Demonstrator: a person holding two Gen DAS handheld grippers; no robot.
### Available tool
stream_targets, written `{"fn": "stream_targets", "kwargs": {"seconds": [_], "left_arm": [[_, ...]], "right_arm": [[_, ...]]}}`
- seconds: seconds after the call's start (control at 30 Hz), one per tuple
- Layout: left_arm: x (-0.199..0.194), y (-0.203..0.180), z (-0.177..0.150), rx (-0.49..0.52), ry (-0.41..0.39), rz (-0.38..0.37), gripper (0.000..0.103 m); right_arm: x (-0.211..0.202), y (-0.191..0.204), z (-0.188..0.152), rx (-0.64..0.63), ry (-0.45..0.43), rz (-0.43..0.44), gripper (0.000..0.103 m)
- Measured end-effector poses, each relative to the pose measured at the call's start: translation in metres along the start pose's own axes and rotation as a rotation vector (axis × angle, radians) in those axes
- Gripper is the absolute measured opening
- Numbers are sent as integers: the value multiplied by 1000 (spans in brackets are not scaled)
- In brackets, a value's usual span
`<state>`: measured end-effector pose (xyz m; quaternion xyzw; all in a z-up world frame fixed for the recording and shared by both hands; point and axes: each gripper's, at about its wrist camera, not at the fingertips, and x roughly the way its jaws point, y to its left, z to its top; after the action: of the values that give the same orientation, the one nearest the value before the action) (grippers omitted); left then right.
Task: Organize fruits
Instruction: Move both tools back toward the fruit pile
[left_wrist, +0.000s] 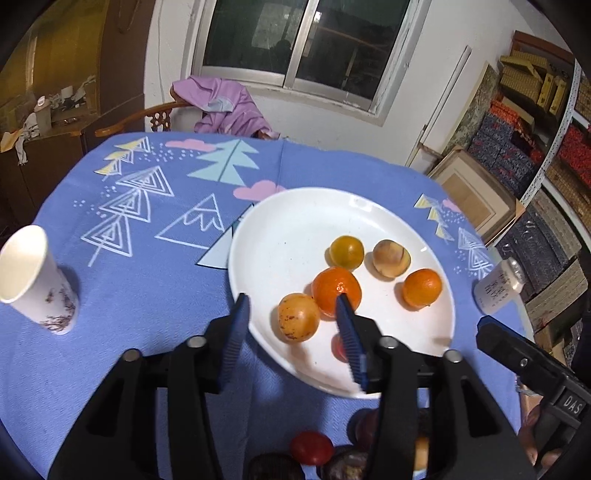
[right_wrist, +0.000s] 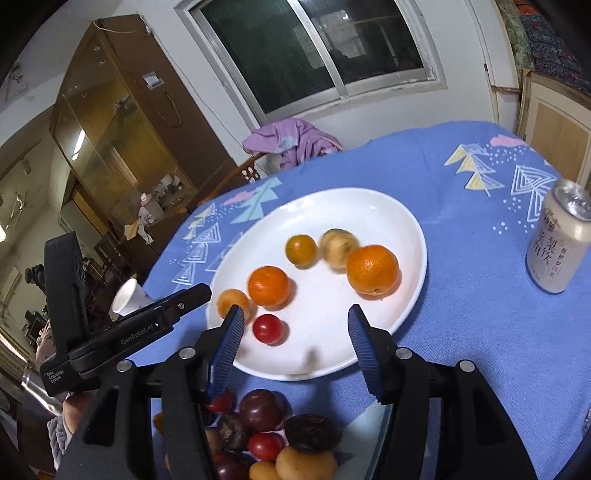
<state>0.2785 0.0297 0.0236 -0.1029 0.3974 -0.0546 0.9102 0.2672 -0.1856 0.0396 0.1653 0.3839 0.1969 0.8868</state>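
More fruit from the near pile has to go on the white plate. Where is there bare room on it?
The white plate is bare along its far half, behind the yellow-green fruit and large orange, and on its near-right part. It is crowded at the near-left, around the red tomato and smaller orange.

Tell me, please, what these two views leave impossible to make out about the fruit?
- Left wrist view: the red fruit on the white plate is mostly hidden by the left gripper finger.
- Right wrist view: the pale fruit is motion-blurred.
- Both views: the near fruit pile is cut off by gripper bodies and the bottom edge.
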Motion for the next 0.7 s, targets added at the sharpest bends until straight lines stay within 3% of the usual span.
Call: {"fn": "stream_targets", "kwargs": {"seconds": [0.13, 0.23, 0.33, 0.43, 0.5, 0.7], "left_arm": [[-46, 0, -13, 22, -58, 13, 55], [-80, 8, -42, 32, -103, 35, 69], [-100, 23, -75, 29, -113, 92, 70], [-105, 38, -106, 14, -84, 114, 70], [-97, 46, -122, 6, -43, 134, 70], [-78, 48, -133, 14, 34, 104, 70]], "right_arm": [[-32, 12, -9, -28, -41, 23, 65], [-53, 16, -24, -44, -65, 29, 67], [-66, 13, -46, -43, -61, 39, 68], [-74, 2, -69, -12, -47, 30, 69], [-77, -10, -76, 33, -42, 26, 76], [-76, -30, -72, 98, -39, 36, 76]]}}
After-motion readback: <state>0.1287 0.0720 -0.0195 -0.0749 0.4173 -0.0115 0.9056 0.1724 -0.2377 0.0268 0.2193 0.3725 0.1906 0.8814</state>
